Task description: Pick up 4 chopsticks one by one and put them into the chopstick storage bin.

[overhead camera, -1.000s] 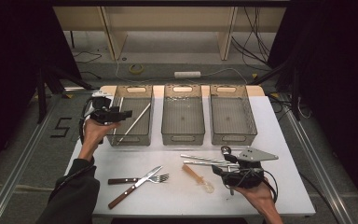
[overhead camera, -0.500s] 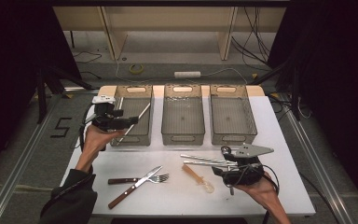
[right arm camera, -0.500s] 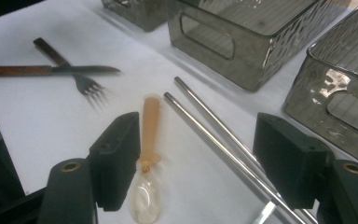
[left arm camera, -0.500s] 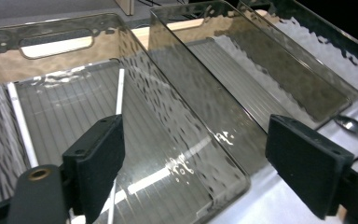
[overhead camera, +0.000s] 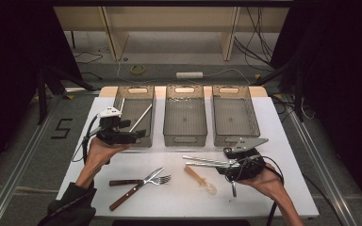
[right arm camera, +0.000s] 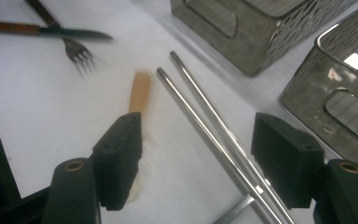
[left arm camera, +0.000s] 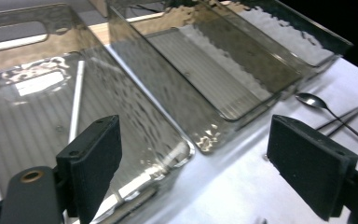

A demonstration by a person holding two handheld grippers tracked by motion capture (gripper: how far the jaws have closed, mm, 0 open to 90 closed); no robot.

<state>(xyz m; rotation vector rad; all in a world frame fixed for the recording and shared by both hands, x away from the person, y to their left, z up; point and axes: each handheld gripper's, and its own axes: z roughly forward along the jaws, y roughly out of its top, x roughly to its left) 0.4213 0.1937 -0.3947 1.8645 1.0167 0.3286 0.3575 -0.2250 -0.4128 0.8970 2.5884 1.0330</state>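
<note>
At the table (overhead camera: 273,122), my left gripper (overhead camera: 139,135) hangs over the near end of the left bin (overhead camera: 122,101), left of centre in the high view, its jaws having just been opening and now spread wide with nothing between them. My right gripper (overhead camera: 206,161) sits at lower right, jaws also spread, straddling a pair of metal chopsticks (overhead camera: 207,161) that lie flat on the white tabletop; the pads do not press on them.

The high view alone takes in all three smoked-plastic bins in a row, the middle bin (overhead camera: 184,137) and the right bin (overhead camera: 235,139) beside the first, and a white rod (overhead camera: 140,117) leaning inside the left one. It also shows the digit "5" (overhead camera: 61,128) marked on the floor at left, the one piece of writing I can read.

The left gripper view (left arm camera: 193,179) shows what that camera misses: the rod (left arm camera: 76,100) lying along the ribbed floor of the bin, and a spoon bowl (left arm camera: 310,100) at the right edge.

The right gripper view (right arm camera: 198,151) brings the chopsticks (right arm camera: 205,128) close, running diagonally between my jaws, with a translucent orange-handled utensil (right arm camera: 140,91) just left of them, and a fork (right arm camera: 78,53) and a wooden-handled knife (right arm camera: 42,30) at upper left.
</note>
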